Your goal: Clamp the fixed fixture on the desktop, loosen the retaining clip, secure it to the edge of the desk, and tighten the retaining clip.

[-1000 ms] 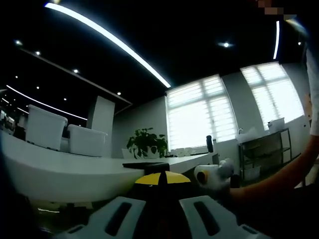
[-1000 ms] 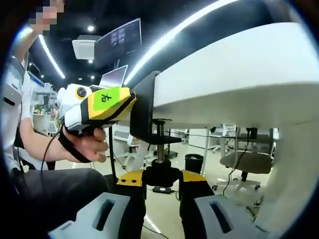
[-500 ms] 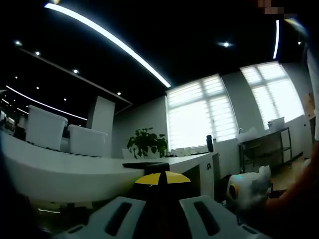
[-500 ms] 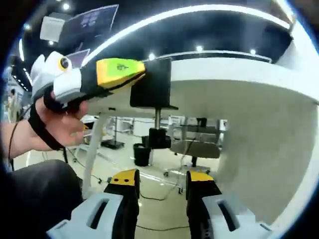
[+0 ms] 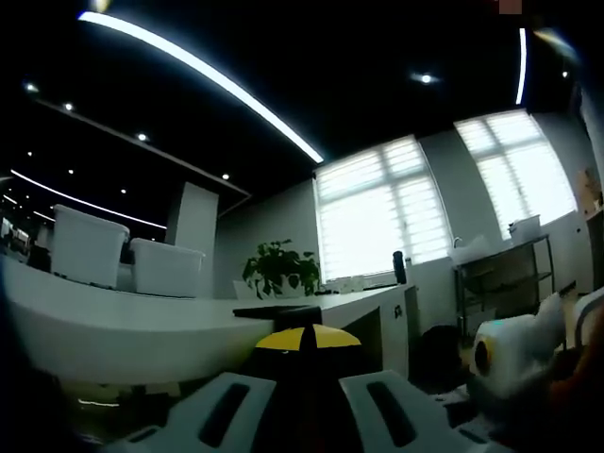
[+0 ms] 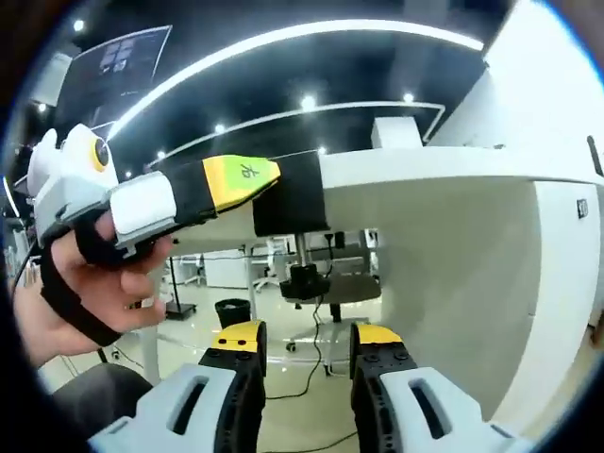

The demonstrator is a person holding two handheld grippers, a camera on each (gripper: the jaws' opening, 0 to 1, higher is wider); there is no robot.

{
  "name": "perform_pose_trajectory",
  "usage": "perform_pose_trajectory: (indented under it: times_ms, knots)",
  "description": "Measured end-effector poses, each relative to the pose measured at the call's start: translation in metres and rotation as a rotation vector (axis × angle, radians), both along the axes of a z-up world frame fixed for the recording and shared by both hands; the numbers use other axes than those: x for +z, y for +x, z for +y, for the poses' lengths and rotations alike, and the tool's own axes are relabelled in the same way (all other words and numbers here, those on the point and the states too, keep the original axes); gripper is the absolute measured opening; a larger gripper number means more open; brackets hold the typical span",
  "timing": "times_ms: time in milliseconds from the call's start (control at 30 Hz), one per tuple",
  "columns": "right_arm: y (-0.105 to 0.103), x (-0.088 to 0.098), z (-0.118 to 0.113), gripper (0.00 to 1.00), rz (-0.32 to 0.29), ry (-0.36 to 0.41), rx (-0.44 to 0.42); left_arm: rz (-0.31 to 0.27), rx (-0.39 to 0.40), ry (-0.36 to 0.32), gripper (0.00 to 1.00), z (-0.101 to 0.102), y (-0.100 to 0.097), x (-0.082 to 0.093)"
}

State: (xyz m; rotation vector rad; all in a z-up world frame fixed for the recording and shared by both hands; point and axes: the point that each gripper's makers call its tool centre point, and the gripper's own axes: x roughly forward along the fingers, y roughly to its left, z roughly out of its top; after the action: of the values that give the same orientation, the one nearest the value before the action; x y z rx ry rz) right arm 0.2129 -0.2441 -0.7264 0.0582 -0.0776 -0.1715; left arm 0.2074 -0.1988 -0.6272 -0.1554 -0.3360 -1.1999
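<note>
In the right gripper view, my right gripper [image 6: 307, 344] sits at the bottom centre with its jaws parted and nothing between them. Above the gap, at centre frame, the black fixture [image 6: 293, 196] is clamped on the edge of the white desk [image 6: 444, 175]. Its screw and knob [image 6: 304, 280] hang below the desk edge, apart from my yellow jaw tips. My left gripper [image 6: 247, 176] enters from the left of this view, held in my hand [image 6: 71, 302]; its yellow tip meets the upper left side of the fixture and its jaws are closed on the fixture's plate.

In the left gripper view, the left jaws rise from the bottom centre with their yellow tips pressed together against the dark fixture plate just above them. The desk [image 5: 123, 326] runs across the lower left. Two white bins [image 5: 118, 255] stand on it at mid left, and a plant [image 5: 278, 272] stands beyond the plate at centre. Windows [image 5: 377, 222] fill the right half. My right gripper's white body [image 5: 514, 354] appears at the lower right edge.
</note>
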Motion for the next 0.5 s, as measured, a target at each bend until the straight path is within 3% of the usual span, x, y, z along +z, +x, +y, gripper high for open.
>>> perform_pose_trajectory:
  times_ms: [67,133,233,500]
  knots:
    - [0.005,0.007,0.004,0.32,-0.041,0.016,0.013,0.001,-0.002,0.000,0.03,0.000,0.000,0.000]
    - [0.011,0.010,0.004,0.32,-0.038,-0.025,-0.006,0.000,-0.003,0.000,0.03,0.000,0.000,0.000]
    - [0.026,0.012,0.002,0.31,-0.036,-0.027,-0.009,0.000,-0.005,-0.001,0.03,0.000,-0.001,0.000]
    - [0.041,0.021,0.002,0.27,-0.043,-0.081,-0.029,-0.006,-0.011,0.000,0.03,0.000,-0.001,0.001]
